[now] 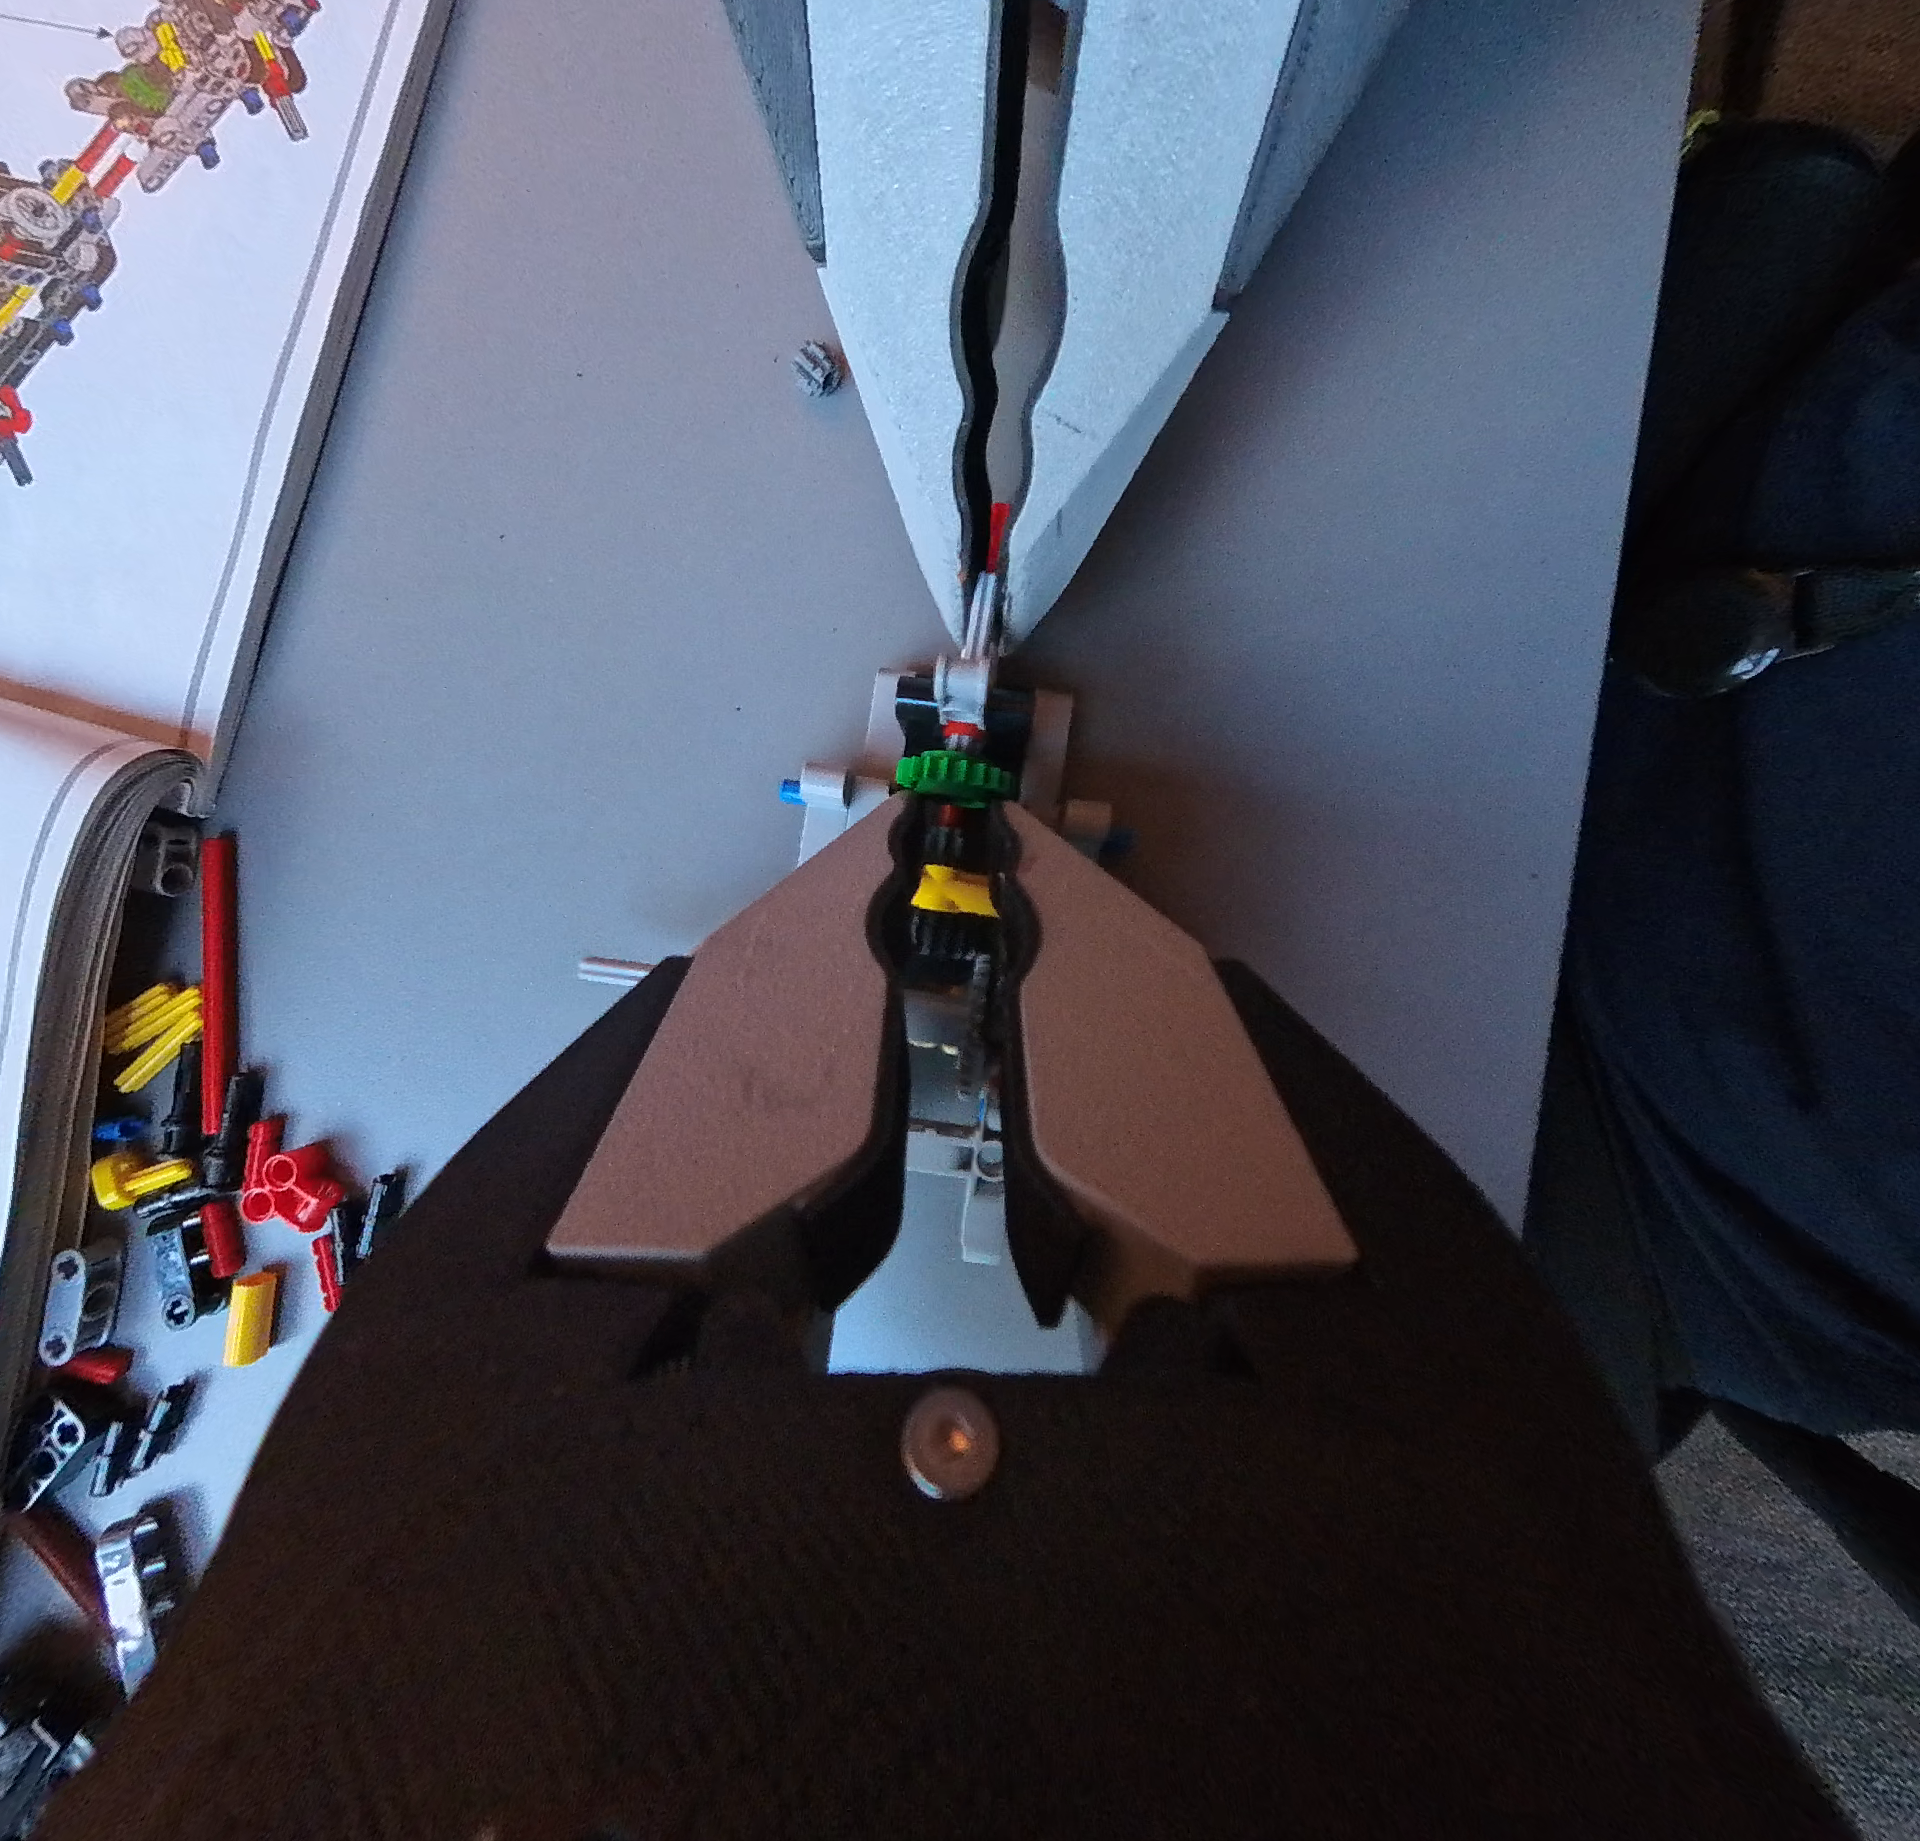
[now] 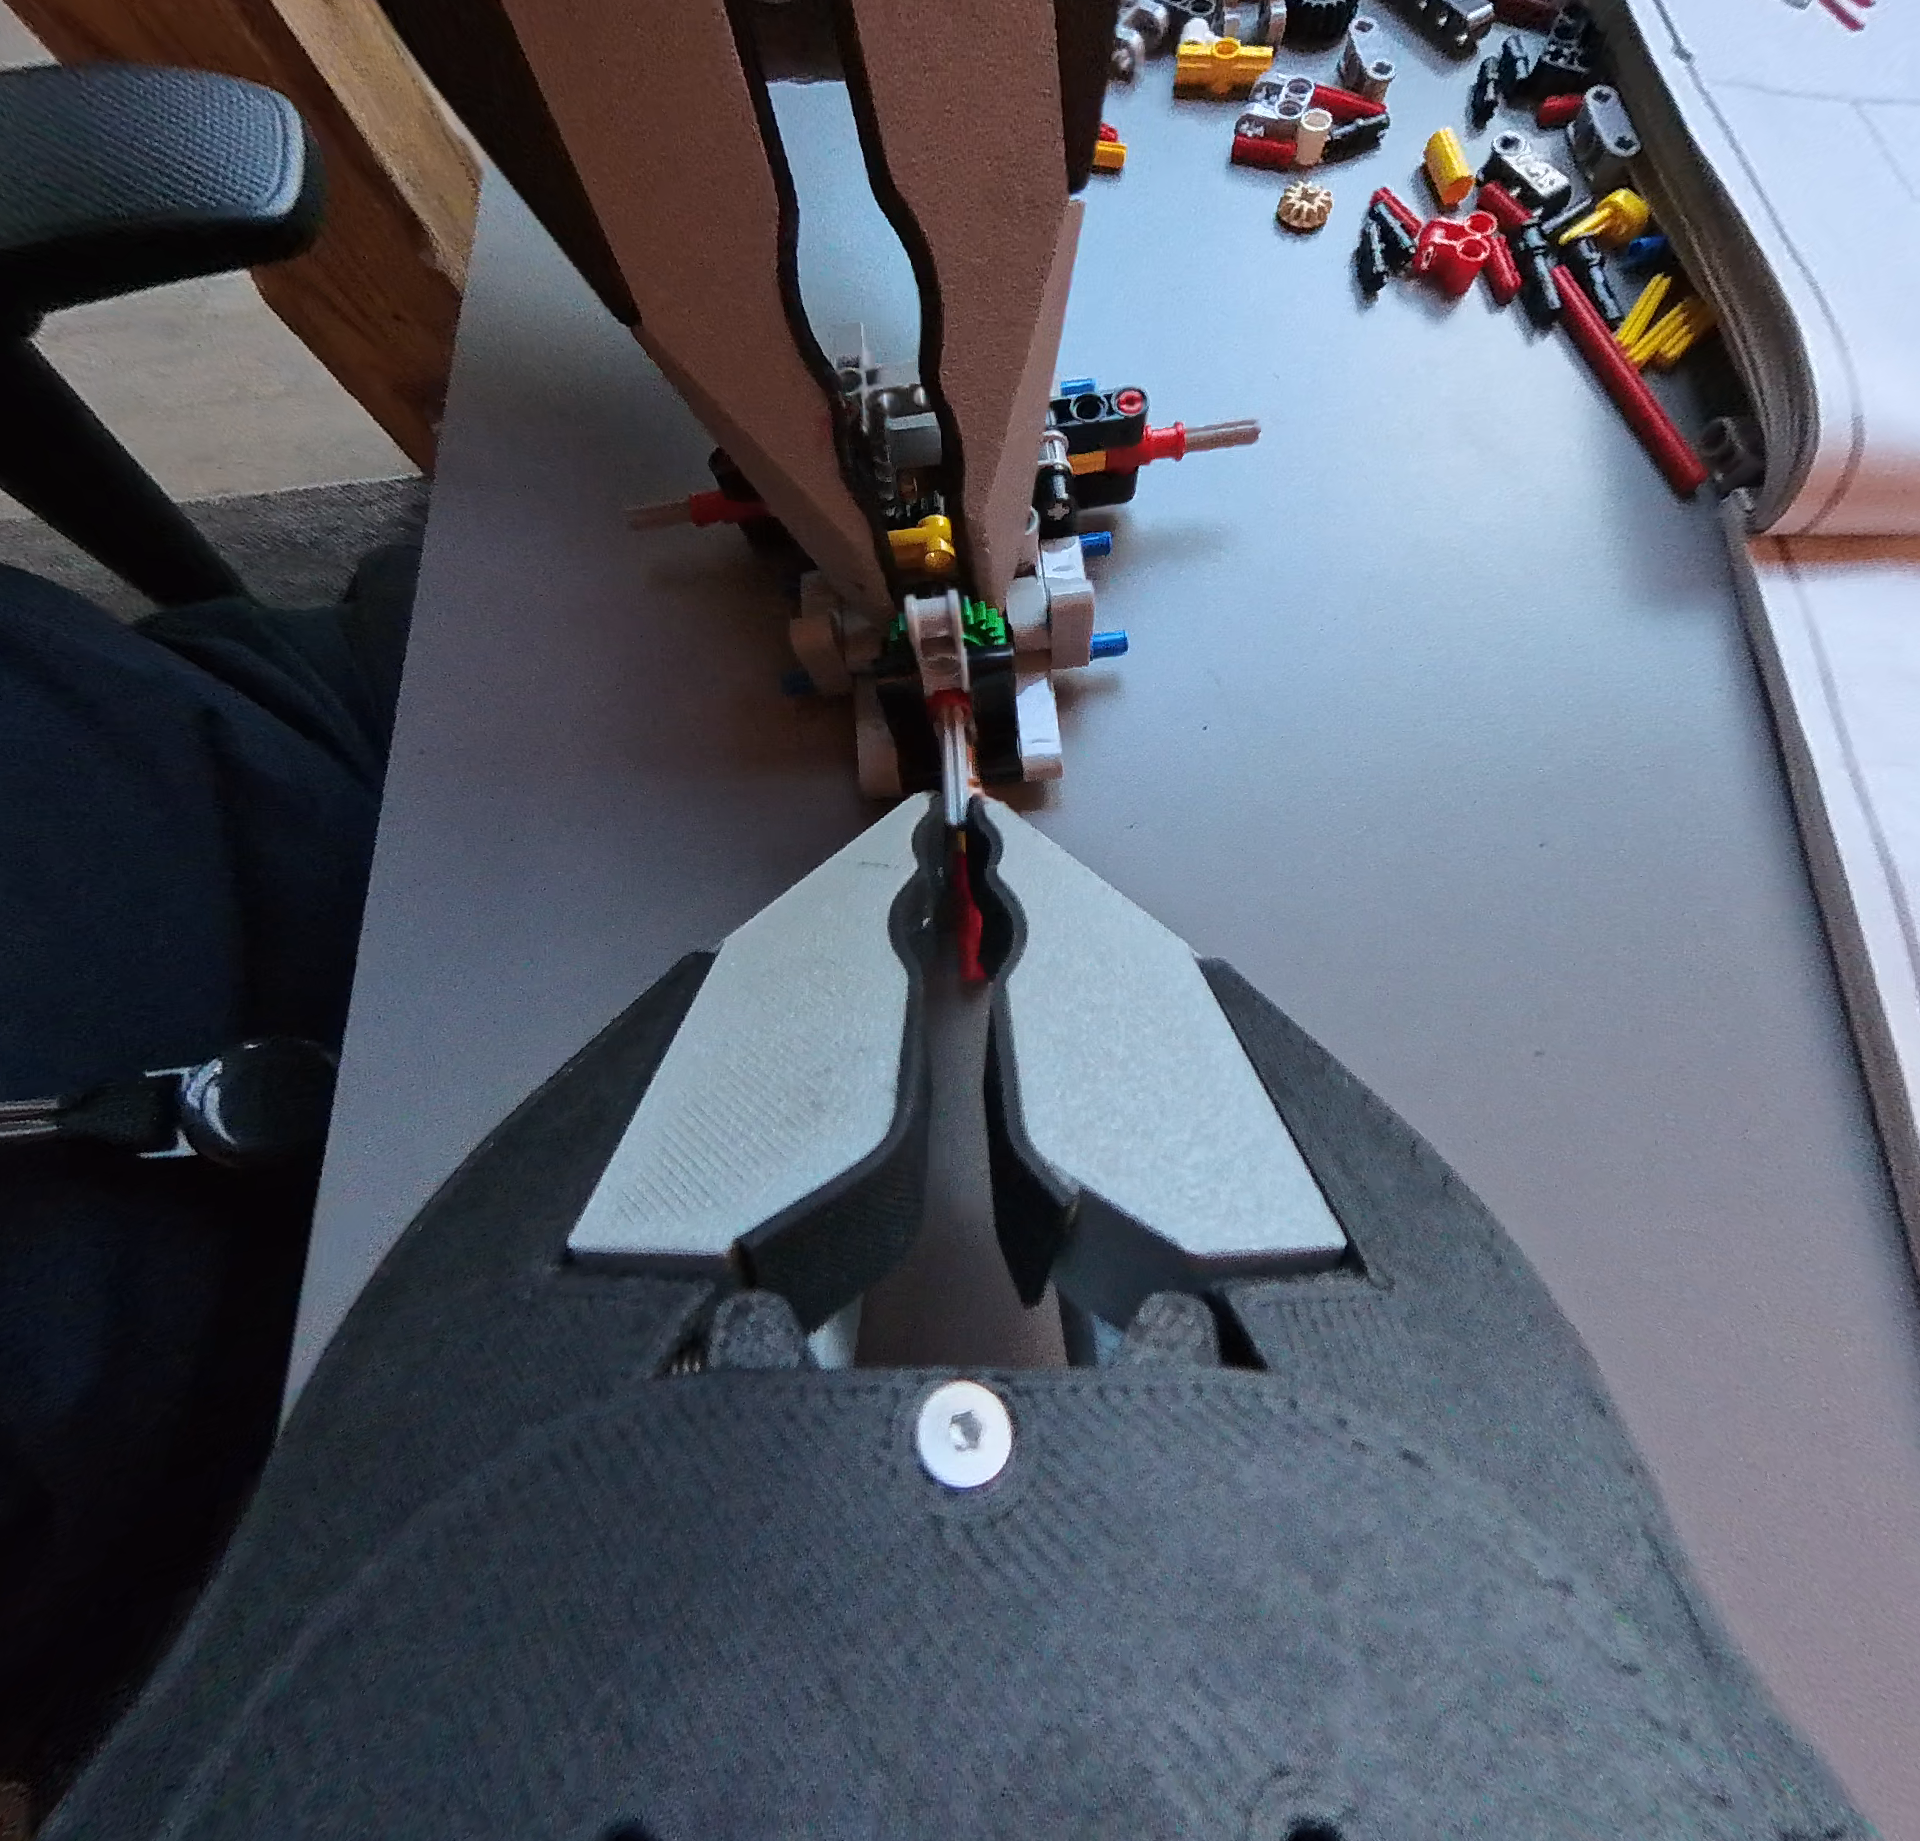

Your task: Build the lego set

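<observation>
Between both claws (image 1: 948, 861), (image 2: 961, 856) on grey table (image 2: 1351, 856): left clamped narrow on brick assembly (image 2: 966, 669) to steady it, right pinched tight on grey-and-red axle (image 2: 958, 763) entering its end.

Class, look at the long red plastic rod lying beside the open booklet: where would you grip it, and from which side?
Probably grip the long red plastic rod mid-length, coming from above with fingers across it: it lies flat on the grey table, the open booklet crowds one side and small loose parts crowd its far end.
</observation>
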`<state>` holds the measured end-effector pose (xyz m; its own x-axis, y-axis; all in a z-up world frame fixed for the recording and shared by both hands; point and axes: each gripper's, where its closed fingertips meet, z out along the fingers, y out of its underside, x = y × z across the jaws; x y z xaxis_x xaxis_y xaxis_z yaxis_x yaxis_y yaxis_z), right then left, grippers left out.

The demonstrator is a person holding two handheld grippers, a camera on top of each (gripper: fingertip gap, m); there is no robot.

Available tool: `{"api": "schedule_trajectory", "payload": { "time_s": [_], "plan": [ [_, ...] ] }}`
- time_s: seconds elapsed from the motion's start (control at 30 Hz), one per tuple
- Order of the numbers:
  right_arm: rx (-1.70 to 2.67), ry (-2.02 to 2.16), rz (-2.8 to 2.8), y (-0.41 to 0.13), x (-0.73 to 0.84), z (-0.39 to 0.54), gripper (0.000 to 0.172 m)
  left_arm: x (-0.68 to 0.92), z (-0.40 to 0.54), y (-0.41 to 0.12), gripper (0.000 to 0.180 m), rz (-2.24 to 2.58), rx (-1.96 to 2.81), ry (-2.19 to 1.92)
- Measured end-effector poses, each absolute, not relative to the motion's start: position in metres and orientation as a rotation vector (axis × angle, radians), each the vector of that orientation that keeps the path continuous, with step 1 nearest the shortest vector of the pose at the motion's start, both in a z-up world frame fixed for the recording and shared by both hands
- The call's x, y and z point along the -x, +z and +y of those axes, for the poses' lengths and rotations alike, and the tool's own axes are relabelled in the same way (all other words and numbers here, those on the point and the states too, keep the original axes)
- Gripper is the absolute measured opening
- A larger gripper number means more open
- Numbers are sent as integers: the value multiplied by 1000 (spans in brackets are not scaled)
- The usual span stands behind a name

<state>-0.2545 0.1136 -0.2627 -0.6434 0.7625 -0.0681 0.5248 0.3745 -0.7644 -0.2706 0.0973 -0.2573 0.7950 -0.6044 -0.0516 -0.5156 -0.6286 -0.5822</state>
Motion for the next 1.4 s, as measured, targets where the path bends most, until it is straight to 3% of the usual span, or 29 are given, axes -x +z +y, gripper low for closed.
{"api": "schedule_trajectory", "payload": {
  "time_s": [1.4],
  "plan": [
    [1194,1190,-2334,-263,254,117,1,267,104,-258,8,776,2388,-149]
  ]
}}
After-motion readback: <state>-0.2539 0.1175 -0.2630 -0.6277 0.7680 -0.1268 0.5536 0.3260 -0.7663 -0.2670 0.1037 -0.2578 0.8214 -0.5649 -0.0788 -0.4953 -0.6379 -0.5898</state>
